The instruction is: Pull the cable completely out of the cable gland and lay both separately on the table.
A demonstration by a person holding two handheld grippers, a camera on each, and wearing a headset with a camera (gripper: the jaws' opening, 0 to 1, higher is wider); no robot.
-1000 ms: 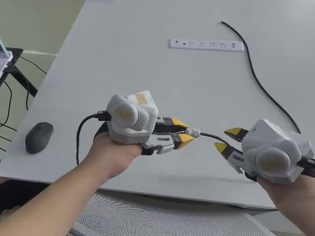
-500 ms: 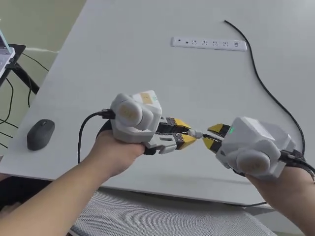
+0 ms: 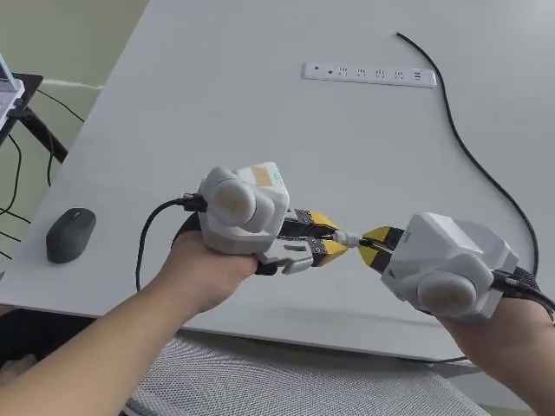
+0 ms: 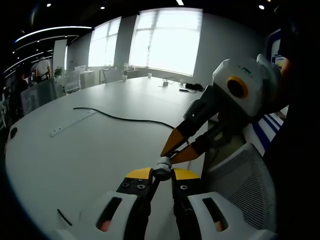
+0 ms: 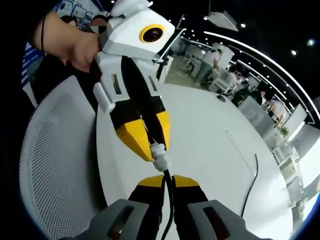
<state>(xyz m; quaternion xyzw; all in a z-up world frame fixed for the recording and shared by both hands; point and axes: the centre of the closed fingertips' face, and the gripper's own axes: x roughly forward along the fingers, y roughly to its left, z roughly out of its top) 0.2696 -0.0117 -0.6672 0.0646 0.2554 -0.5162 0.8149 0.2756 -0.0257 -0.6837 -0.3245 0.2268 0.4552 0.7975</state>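
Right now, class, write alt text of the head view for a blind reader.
Two grippers meet tip to tip above a white table: the left gripper is shut on a white cable gland, the right gripper on its black cable. On the table lie a power strip and a mouse.

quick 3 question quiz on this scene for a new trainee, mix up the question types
1. True or false: the left gripper is clamped on the cable gland.
2. What lies on the table beyond both grippers? A) power strip B) keyboard C) mug
3. Fill in: the right gripper is closed on the ____.

Key: 1 true; 2 A; 3 cable
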